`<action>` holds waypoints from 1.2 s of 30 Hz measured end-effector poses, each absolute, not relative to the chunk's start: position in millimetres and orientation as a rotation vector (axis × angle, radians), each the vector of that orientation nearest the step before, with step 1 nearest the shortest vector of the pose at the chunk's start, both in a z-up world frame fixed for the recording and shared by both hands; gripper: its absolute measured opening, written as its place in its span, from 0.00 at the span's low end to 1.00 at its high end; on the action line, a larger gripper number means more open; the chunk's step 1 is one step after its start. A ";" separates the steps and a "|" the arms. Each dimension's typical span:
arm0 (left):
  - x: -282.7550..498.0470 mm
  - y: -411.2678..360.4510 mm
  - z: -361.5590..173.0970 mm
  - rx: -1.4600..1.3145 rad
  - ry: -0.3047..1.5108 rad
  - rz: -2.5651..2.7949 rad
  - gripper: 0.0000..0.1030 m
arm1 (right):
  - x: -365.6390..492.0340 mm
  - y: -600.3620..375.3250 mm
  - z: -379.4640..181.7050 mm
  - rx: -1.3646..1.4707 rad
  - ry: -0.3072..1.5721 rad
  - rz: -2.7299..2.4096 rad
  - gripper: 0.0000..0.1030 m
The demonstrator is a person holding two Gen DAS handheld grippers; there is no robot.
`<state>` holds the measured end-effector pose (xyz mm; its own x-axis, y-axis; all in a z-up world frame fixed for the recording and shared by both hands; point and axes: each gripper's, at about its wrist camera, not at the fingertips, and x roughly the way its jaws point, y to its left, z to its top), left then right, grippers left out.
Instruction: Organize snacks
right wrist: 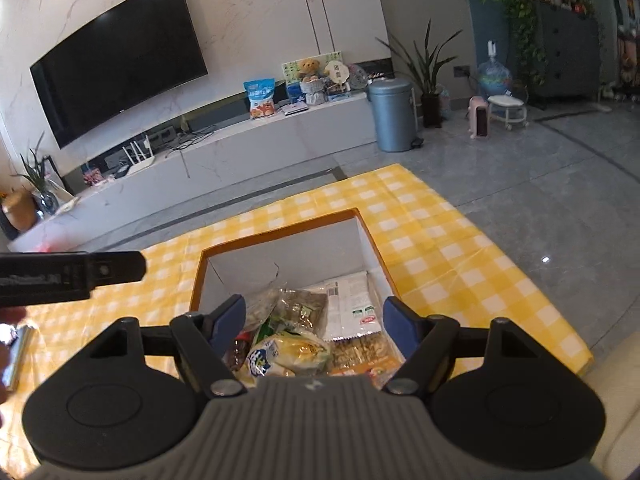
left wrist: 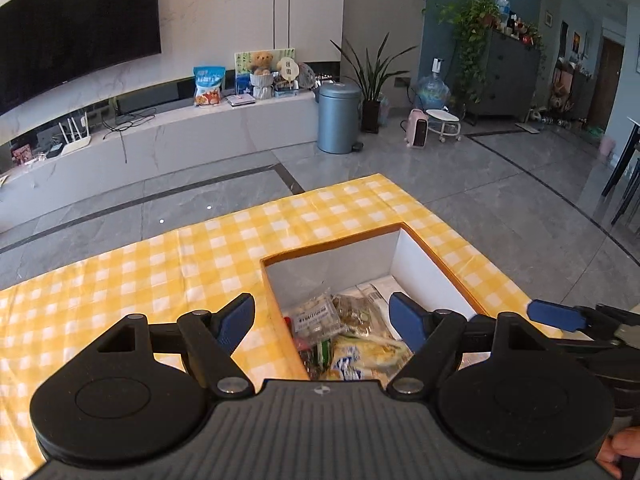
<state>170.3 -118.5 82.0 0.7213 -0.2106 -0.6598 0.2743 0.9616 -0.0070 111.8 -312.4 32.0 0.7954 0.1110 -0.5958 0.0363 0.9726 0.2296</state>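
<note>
An orange-rimmed box (left wrist: 332, 242) with white inner walls sits on the yellow checked tablecloth (left wrist: 180, 264). Several snack packets lie in it: a clear bag of pale pieces (left wrist: 316, 314), a yellow packet (right wrist: 296, 350), a white packet with a barcode (right wrist: 352, 304) and an orange-labelled bar packet (right wrist: 360, 354). My left gripper (left wrist: 322, 300) hangs open above the box's near left side, nothing between its blue pads. My right gripper (right wrist: 314, 302) is open over the box (right wrist: 280, 228) too, and holds nothing. Its blue finger (left wrist: 556, 314) shows at the right of the left wrist view.
The left tool's black body (right wrist: 72, 274) crosses the left edge of the right wrist view. A shiny silver item (right wrist: 18, 356) lies on the cloth there. Beyond the table are tiled floor, a blue bin (left wrist: 338, 118) and a TV bench (left wrist: 160, 140).
</note>
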 end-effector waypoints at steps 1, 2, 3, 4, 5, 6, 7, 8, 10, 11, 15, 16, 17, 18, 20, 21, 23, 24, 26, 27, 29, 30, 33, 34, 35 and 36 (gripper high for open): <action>162.8 -116.6 83.4 0.091 0.708 -0.263 0.87 | 106.8 -308.7 34.5 0.235 0.646 0.042 0.73; 154.2 -113.9 84.5 0.088 0.697 -0.257 0.87 | 101.6 -305.6 36.0 0.240 0.641 0.049 0.73; 146.2 -110.5 84.8 0.084 0.685 -0.253 0.87 | 96.8 -302.9 36.9 0.246 0.640 0.055 0.73; 138.9 -107.5 84.5 0.076 0.675 -0.246 0.87 | 91.5 -300.0 37.4 0.250 0.640 0.055 0.73; 131.5 -103.9 83.3 0.067 0.668 -0.228 0.87 | 85.3 -296.7 37.8 0.252 0.636 0.052 0.73; 123.6 -100.8 82.3 0.057 0.661 -0.207 0.87 | 78.3 -292.9 37.8 0.251 0.630 0.053 0.73; 116.6 -98.5 81.1 0.051 0.649 -0.191 0.87 | 70.6 -288.8 37.5 0.246 0.622 0.057 0.73; 109.2 -96.5 79.8 0.049 0.636 -0.180 0.87 | 62.1 -284.3 36.6 0.238 0.616 0.065 0.73; 96.2 -93.5 74.3 0.054 0.630 -0.150 0.87 | 45.1 -274.0 33.2 0.211 0.609 0.077 0.73; 91.0 -93.6 70.8 0.056 0.634 -0.136 0.87 | 38.1 -268.8 31.2 0.197 0.608 0.080 0.73; 72.9 -92.7 60.1 0.040 0.644 -0.110 0.87 | 15.6 -258.1 21.5 0.194 0.620 0.116 0.76; 70.1 -92.4 57.8 0.027 0.644 -0.106 0.87 | 10.8 -256.8 19.8 0.197 0.625 0.118 0.76; 67.3 -91.0 56.3 0.014 0.644 -0.102 0.87 | 5.6 -254.9 18.0 0.194 0.626 0.122 0.76; 63.4 -89.3 53.8 0.007 0.644 -0.101 0.87 | 0.1 -252.9 16.5 0.189 0.625 0.125 0.76; 58.1 -88.4 48.6 0.003 0.654 -0.099 0.87 | -7.8 -248.8 14.0 0.180 0.624 0.122 0.76; 55.2 -88.2 45.8 0.005 0.659 -0.099 0.87 | -11.3 -247.3 12.4 0.178 0.624 0.119 0.76; 49.9 -90.9 39.7 0.021 0.667 -0.097 0.86 | -15.6 -243.8 9.7 0.177 0.625 0.118 0.76; 44.7 -91.5 36.8 0.020 0.661 -0.083 0.86 | -16.7 -242.6 8.5 0.176 0.625 0.120 0.76; 39.4 -92.2 34.2 0.024 0.654 -0.073 0.86 | -20.0 -235.8 7.7 0.131 0.616 0.103 0.76; 39.2 -92.2 33.5 0.026 0.653 -0.081 0.86 | -22.4 -234.0 6.8 0.112 0.607 0.102 0.76; 35.6 -91.9 28.2 0.018 0.655 -0.085 0.86 | -23.4 -233.7 5.1 0.113 0.612 0.113 0.76; 35.2 -92.7 26.7 0.016 0.658 -0.082 0.86 | -23.4 -234.2 4.5 0.118 0.617 0.114 0.76; 34.9 -96.3 21.3 0.030 0.664 -0.091 0.86 | -23.4 -231.1 1.6 0.112 0.625 0.115 0.76; 34.6 -97.1 18.7 0.033 0.667 -0.094 0.86 | -22.9 -230.2 0.2 0.112 0.631 0.118 0.76; 34.9 -97.3 17.0 0.033 0.671 -0.095 0.86 | -22.6 -229.2 -1.7 0.113 0.637 0.123 0.76; 35.0 -97.6 15.1 0.031 0.675 -0.093 0.86 | -21.5 -228.9 -2.8 0.114 0.643 0.128 0.76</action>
<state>35.0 -97.6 15.1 0.7766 -0.0760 -0.6254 0.0961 0.9954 -0.0017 -21.5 -228.9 -2.8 0.7930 0.1542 -0.5894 -0.0836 0.9858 0.1455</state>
